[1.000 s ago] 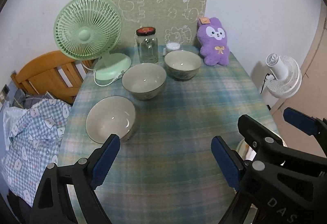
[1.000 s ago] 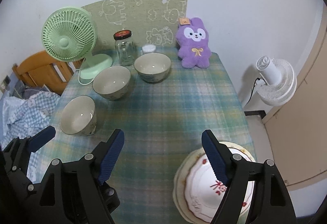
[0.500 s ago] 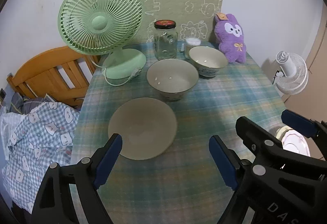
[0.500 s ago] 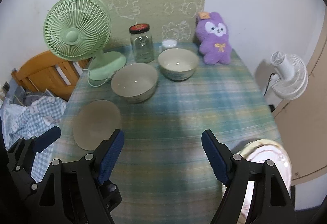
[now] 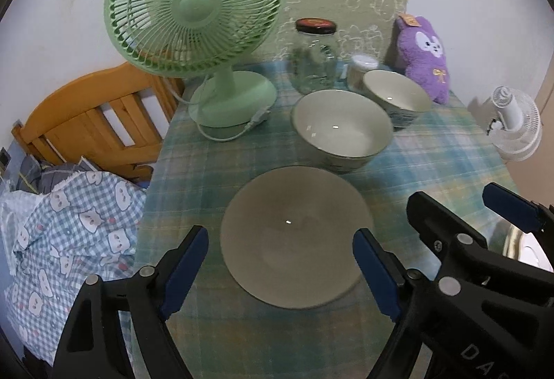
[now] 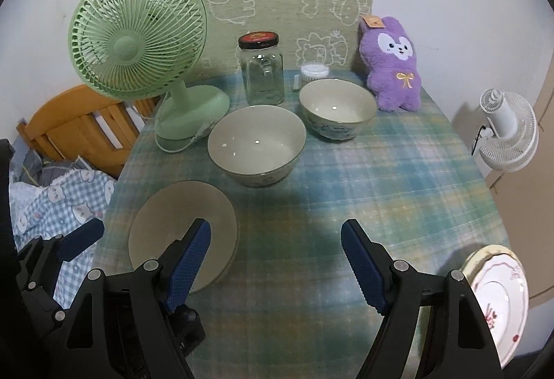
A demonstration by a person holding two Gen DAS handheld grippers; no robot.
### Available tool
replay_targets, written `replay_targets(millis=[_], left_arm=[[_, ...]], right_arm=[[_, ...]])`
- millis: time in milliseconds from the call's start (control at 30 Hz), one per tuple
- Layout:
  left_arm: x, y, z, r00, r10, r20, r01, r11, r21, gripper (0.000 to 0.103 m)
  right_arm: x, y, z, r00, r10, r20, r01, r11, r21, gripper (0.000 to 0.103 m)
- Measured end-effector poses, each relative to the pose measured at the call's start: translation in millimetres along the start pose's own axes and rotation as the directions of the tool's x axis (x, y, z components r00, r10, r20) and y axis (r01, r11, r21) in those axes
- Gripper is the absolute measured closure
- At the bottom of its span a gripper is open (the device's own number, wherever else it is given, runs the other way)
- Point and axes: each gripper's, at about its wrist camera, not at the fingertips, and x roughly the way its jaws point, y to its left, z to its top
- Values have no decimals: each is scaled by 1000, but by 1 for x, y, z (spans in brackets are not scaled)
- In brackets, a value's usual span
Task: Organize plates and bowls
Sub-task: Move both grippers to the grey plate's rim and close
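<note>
Three pale bowls stand in a diagonal row on the plaid tablecloth [image 6: 381, 178]. The near bowl [image 5: 294, 206] [image 6: 180, 216] lies directly under my left gripper [image 5: 278, 247]. Its jaws are closing, one blue pad over each side of the rim, neither pressing on it. Behind it are the middle bowl [image 5: 341, 129] [image 6: 256, 143] and the far, blue-patterned bowl [image 5: 396, 95] [image 6: 337, 105]. My right gripper [image 6: 277, 240] stands open above bare cloth, right of the near bowl. A stack of plates [image 6: 498, 296] with a red flower pattern sits at the front right table edge.
A green desk fan [image 6: 138, 33] with its cable, a glass jar [image 6: 261, 74], a small white tub [image 6: 313, 71] and a purple plush toy [image 6: 391, 67] line the back. A wooden frame [image 5: 90, 123] and checked fabric [image 5: 69, 230] lie left; a white fan [image 6: 509, 133] stands right.
Both grippers have moved forward and down towards the table. The near bowl now fills the space under the left jaws, which have narrowed a little. The plates slid towards the right view's edge.
</note>
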Motion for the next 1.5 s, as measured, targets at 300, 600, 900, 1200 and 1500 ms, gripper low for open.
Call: replay_targets(millis=[300, 600, 900, 1200, 1500], left_arm=[[34, 22, -5, 999, -15, -37, 13, 999, -44, 48], [56, 27, -6, 998, 9, -58, -12, 999, -37, 57], [67, 31, -5, 997, 37, -65, -39, 999, -38, 77], [70, 34, -4, 998, 33, -60, -34, 999, -16, 86], [70, 34, -5, 997, 24, -79, -25, 1000, -18, 87]], right_arm=[[33, 16, -3, 999, -14, -36, 14, 1000, -6, 37], [58, 24, -5, 997, -9, -73, 8, 1000, -14, 59], [71, 32, -4, 996, -13, -89, 10, 999, -31, 80], [77, 41, -3, 995, -12, -104, 7, 999, -51, 91], [74, 43, -2, 993, -27, -118, 22, 999, -50, 91]])
